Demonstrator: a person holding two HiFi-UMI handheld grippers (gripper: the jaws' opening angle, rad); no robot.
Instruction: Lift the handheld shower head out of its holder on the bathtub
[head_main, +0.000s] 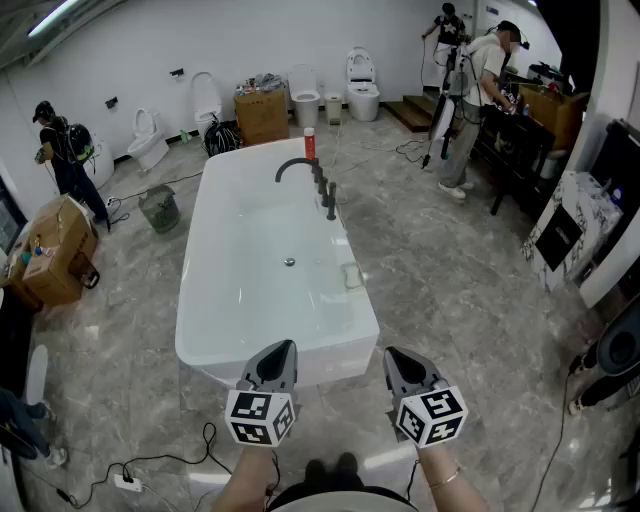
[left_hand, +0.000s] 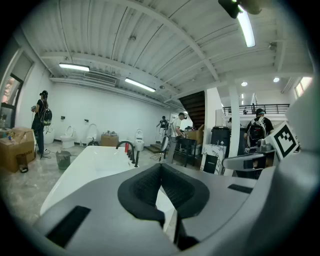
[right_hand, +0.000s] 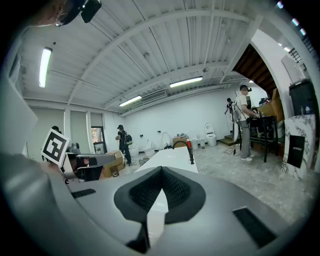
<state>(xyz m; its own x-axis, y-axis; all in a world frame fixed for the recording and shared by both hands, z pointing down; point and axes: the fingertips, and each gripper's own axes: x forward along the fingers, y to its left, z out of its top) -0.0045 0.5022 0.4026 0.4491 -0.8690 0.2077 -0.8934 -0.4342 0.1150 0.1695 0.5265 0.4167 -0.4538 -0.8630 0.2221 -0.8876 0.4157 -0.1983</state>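
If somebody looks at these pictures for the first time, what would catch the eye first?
A big white bathtub fills the middle of the grey stone floor, with a black faucet on its far right rim. Nearest the camera, the left gripper and the right gripper are both shut and empty, short of the bathtub's near end. Toilets stand far behind it.

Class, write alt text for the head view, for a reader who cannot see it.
A white bathtub stands on a grey marble floor, with black tap fittings on its right rim. In the foreground, the left gripper and right gripper, both shut and empty, point toward the tub's near end.
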